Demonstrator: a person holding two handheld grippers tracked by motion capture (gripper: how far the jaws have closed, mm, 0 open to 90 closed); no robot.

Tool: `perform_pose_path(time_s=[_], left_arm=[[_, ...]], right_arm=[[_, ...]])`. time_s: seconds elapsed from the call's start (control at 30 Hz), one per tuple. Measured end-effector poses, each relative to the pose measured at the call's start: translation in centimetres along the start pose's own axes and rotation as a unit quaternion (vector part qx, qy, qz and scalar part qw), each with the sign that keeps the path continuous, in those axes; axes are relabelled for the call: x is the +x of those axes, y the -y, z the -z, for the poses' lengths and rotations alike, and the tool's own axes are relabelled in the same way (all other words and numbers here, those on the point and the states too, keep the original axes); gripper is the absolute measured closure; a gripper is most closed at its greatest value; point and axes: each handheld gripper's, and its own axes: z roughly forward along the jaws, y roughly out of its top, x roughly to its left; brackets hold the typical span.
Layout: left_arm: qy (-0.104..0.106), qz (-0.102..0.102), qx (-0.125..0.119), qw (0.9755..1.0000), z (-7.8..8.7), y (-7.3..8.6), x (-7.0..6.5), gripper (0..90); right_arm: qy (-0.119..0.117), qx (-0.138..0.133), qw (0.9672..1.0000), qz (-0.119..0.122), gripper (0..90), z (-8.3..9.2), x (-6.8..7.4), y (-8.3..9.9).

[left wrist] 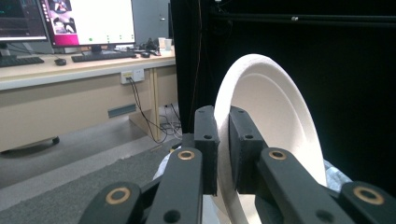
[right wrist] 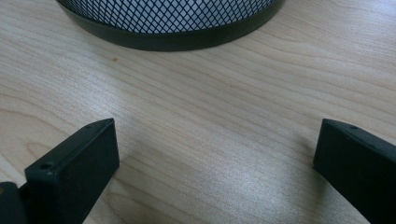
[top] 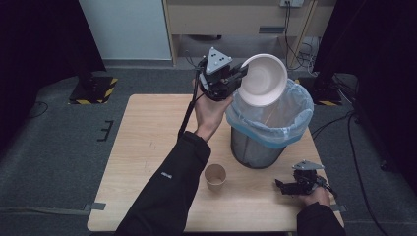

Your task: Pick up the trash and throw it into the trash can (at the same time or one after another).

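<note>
A white paper bowl [top: 263, 80] hangs tilted on edge above the mouth of the wire-mesh bin [top: 255, 147], its hollow facing the camera in the high view, its rim pinched tight in my left claw [top: 239, 73]. In the left gripper view the two black jaws stand close together with the bowl's rim [left wrist: 224, 154] clamped between them, the bowl rising upright beyond. My left hand [top: 211, 113] is raised well off the bench, forearm in a dark sleeve [top: 169, 189] stretched forward from the near edge, the claw pointing toward the bin's far-left rim. The bin wears a pale blue plastic liner [top: 300, 110] folded over its top.

My right claw [top: 287, 187] rests low on the bench near the right front corner, just beside the bin's base, jaws spread wide and holding nothing; the right gripper view shows bare wood grain between them and the bin's black mesh foot [right wrist: 168, 23] ahead.

A brown paper cup [top: 215, 177] stands upright on the light wooden bench [top: 147, 137], near the bin and close to my left sleeve. Grey carpet [top: 59, 147] surrounds the bench, with black-and-yellow striped stand bases [top: 93, 91] at the back. Beyond, a long desk [left wrist: 70, 70] carries lit monitors [left wrist: 88, 21] and a keyboard [left wrist: 100, 55].
</note>
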Motion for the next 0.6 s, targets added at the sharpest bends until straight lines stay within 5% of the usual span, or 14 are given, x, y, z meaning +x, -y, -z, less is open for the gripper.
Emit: perform_pose_path(time_s=[0.2,0.33,0.6], left_arm=[[0.015,0.012,0.018,0.9997,-1.7,1.1,-0.2,82.4],[0.03,0.028,0.021,0.9989,-2.5,1.7,-0.2,69.0],[0.037,0.006,0.005,0.9993,-1.0,1.5,-0.1,52.7]], right_arm=[[0.0,0.0,1.0,0.001,0.4,0.0,0.0,0.0],[0.0,0.0,1.0,0.0,0.4,0.0,0.0,0.0],[-0.002,0.0,1.0,0.001,0.4,0.0,0.0,0.0]])
